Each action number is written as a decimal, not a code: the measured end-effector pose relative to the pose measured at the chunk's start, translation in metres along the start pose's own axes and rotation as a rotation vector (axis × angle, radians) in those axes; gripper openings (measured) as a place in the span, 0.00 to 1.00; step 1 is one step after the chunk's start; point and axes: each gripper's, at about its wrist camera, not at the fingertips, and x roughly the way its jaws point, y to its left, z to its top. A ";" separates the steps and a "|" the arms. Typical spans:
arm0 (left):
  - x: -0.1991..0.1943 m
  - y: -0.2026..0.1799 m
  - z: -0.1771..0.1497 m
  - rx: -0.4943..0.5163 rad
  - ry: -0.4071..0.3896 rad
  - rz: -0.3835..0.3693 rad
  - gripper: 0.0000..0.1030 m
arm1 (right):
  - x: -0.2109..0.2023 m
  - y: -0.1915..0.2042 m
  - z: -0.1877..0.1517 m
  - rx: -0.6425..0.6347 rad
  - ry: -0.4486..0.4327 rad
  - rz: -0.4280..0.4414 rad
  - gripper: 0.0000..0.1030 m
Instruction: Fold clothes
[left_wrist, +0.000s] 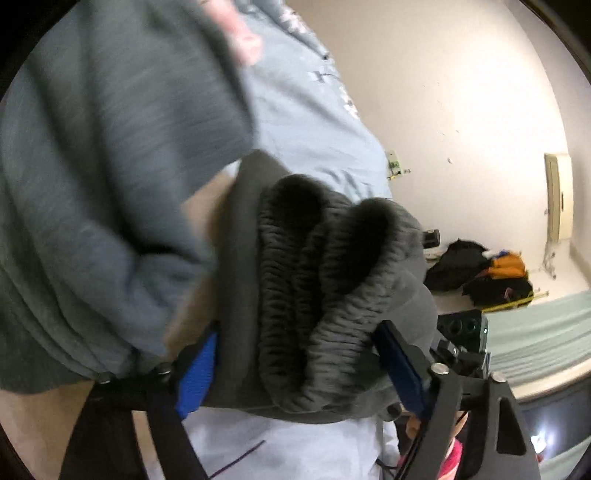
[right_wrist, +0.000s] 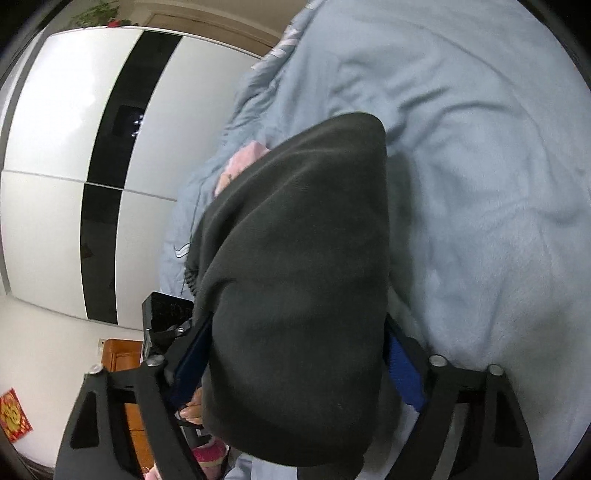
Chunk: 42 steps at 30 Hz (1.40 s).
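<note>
both claws are clamped on 1 grey garment (right_wrist: 295, 295), the left gripper (left_wrist: 295, 350) on its ribbed hem and the right gripper (right_wrist: 299, 354) on smooth cloth, lifting it above the near bed (right_wrist: 480, 184), likely to spread it.

Blue duvet (right_wrist: 480, 166); white/blk wardrobe (right_wrist: 74, 147); bags (left_wrist: 480, 273) by wall.

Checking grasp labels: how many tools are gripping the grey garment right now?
2. The left tool clamps the ribbed hem of the garment; the right tool clamps a smooth bunched part, held above the blue bedding. Contact points are hidden by cloth.
</note>
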 end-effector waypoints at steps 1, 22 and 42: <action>0.000 -0.010 0.000 0.026 -0.006 0.000 0.76 | -0.004 0.002 0.001 -0.008 -0.004 0.009 0.77; 0.066 -0.053 0.011 0.109 0.100 0.029 0.79 | -0.081 -0.049 0.017 -0.034 -0.110 -0.103 0.77; 0.067 -0.127 0.030 0.355 0.009 0.134 0.16 | -0.095 0.051 0.019 -0.401 -0.213 -0.372 0.77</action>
